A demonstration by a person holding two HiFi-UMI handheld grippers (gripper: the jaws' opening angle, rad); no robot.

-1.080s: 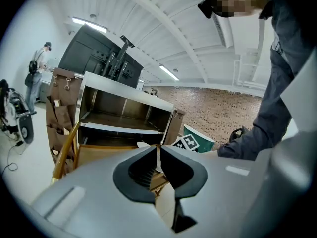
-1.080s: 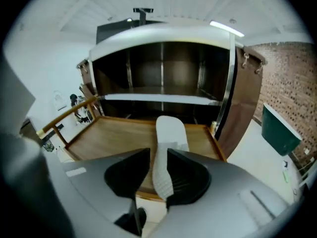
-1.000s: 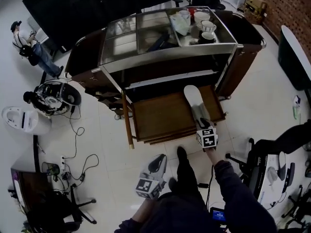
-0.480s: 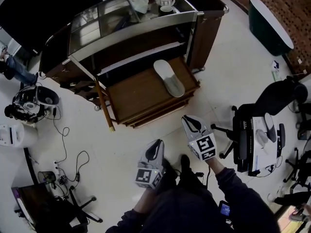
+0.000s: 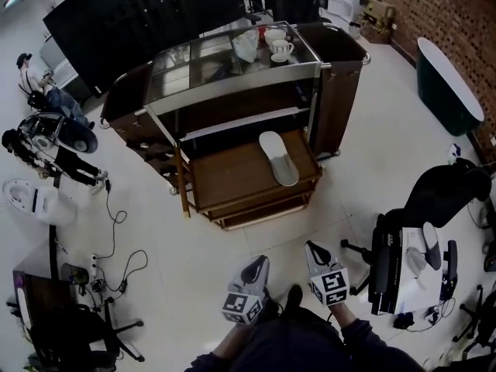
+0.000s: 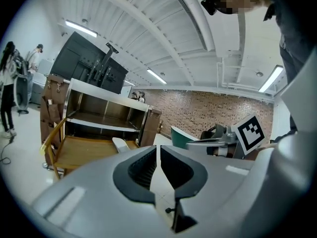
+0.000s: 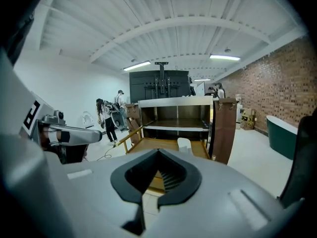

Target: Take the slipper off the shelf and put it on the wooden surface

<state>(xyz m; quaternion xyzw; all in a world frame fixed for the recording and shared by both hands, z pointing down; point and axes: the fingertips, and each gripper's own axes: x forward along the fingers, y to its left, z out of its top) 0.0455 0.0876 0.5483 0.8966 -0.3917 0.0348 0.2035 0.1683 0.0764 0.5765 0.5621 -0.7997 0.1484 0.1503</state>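
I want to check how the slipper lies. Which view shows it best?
The head view: from above, the whole slipper lies on the wooden surface's right side. Both gripper views show only a small, distant part of it.

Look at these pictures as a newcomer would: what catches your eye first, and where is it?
The pale slipper lies on the right side of the wooden platform at the front of the dark cart. At the bottom of the head view, the left gripper and right gripper hang shut and empty, well clear of the cart. White cups sit on the cart's metal top.
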